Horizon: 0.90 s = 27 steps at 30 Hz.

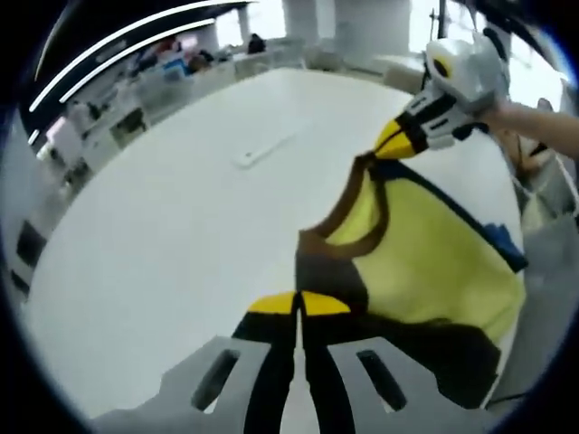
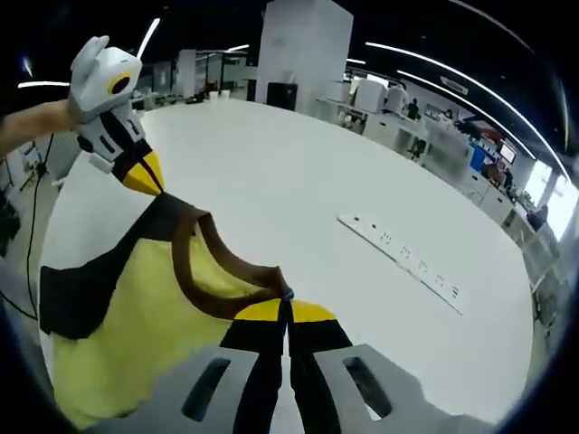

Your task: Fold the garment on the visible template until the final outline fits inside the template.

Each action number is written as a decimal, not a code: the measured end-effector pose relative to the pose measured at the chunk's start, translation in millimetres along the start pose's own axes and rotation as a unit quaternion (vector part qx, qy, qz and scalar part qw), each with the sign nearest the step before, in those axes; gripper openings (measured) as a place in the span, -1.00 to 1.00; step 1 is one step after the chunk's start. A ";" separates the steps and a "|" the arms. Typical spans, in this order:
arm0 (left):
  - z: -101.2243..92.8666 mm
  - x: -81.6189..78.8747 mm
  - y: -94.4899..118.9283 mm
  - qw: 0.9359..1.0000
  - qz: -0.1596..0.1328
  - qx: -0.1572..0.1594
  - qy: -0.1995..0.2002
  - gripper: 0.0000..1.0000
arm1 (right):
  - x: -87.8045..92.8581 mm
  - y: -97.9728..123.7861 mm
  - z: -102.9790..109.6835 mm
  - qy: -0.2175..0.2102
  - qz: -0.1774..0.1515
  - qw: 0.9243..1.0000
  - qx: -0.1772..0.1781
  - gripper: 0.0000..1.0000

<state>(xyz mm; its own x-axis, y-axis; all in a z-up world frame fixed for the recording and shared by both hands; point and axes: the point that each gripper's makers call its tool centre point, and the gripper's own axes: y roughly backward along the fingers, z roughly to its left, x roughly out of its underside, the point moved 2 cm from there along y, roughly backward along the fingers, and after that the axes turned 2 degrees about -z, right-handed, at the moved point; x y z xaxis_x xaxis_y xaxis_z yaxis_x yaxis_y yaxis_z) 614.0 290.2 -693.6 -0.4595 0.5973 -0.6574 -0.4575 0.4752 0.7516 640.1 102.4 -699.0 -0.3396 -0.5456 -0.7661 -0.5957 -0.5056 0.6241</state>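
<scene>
A yellow garment [image 1: 425, 262] with brown collar and dark trim hangs lifted above the white table [image 1: 181, 226]. My left gripper [image 1: 298, 303] is shut on its brown shoulder edge. My right gripper [image 1: 398, 143] pinches the other shoulder at the upper right of the left gripper view. In the right gripper view my right gripper [image 2: 286, 309] is shut on the collar of the garment [image 2: 145, 307], and my left gripper [image 2: 145, 176] holds the far shoulder at upper left. I cannot make out a template.
A white power strip [image 2: 403, 258] lies on the table [image 2: 298, 163], also seen as the power strip [image 1: 262, 149] in the left gripper view. Desks and shelves stand beyond the table edge. A person's hand [image 1: 534, 122] holds the right gripper.
</scene>
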 end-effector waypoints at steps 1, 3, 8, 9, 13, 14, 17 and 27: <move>-1.8 2.2 -0.7 1.000 0.003 -0.001 0.001 -1.00 | 1.7 -2.1 0.5 -0.002 0.002 1.000 -0.001 -0.98; 3.4 6.0 -7.2 1.000 0.012 -0.003 0.003 -1.00 | 5.9 -7.5 2.0 -0.001 0.008 1.000 -0.001 -0.98; 10.3 18.5 -17.1 0.999 0.037 -0.008 -0.006 -1.00 | 14.4 -20.0 1.5 0.002 0.019 1.000 -0.004 -0.98; 11.1 19.5 -18.7 0.999 0.037 -0.007 -0.003 -1.00 | 16.2 -21.9 1.4 0.000 0.021 1.000 -0.004 -0.98; 12.9 22.8 -25.7 0.999 0.040 -0.004 0.001 -1.00 | 24.7 -30.3 -2.6 -0.003 0.030 1.000 -0.005 -0.98; 13.8 23.5 -27.6 0.999 0.041 -0.005 -0.001 -1.00 | 26.5 -32.9 -3.0 -0.005 0.033 0.999 -0.005 -0.98; 14.7 26.7 -31.2 0.999 0.045 -0.005 0.002 -1.00 | 29.7 -39.7 -6.8 -0.006 0.038 0.999 -0.005 -0.98; 11.3 37.8 -40.3 0.998 0.063 -0.009 0.007 -1.00 | 40.1 -45.7 -5.5 -0.014 0.046 0.999 -0.003 -0.97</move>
<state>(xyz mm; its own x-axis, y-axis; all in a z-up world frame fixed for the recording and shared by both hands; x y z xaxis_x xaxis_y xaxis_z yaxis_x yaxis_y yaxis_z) 623.7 300.9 -748.2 -0.5258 0.6421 -0.5579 -0.4086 0.3845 0.8277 657.7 100.0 -757.4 -0.4133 -0.5708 -0.7095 -0.5566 -0.4583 0.6929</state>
